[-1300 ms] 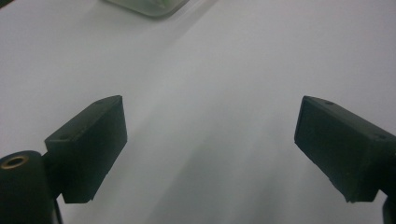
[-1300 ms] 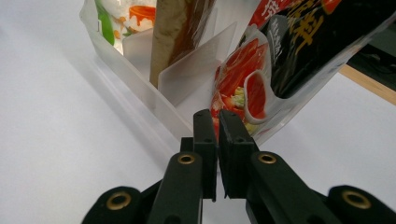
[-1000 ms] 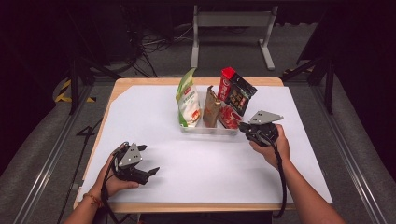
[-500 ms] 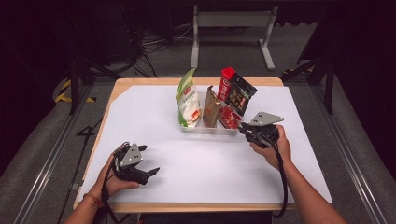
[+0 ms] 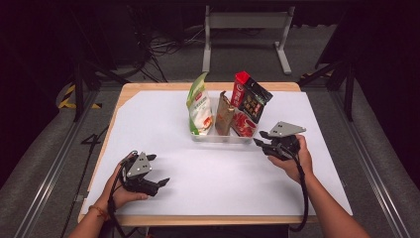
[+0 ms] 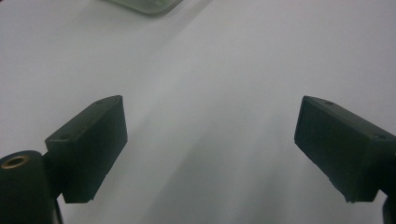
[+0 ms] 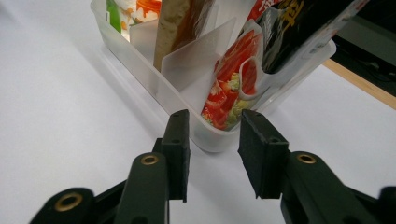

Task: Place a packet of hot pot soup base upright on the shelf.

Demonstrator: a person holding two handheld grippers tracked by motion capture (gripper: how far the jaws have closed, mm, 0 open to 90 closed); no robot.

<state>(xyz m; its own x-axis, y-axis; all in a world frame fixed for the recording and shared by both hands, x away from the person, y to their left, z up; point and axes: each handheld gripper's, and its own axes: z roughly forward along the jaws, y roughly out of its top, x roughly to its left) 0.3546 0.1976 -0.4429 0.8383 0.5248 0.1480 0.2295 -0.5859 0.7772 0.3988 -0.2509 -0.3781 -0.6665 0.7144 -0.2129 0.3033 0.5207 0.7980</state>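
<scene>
Right gripper view: clear bin (image 7: 154,79) of snack packets sits mid-counter, far side; right tongs (image 7: 212,140) just at its near corner, jaws have just been opening, nothing between them. Left tongs (image 6: 210,135) released, idle over bare counter (image 6: 233,56). Risk: a nudge could tip the black-red packet (image 7: 299,32).

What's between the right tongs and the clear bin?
Nothing visible. The right tongs sit at the near corner of the clear bin with only bare white table cover between; their jaws have just been opening, with nothing between them.
</scene>
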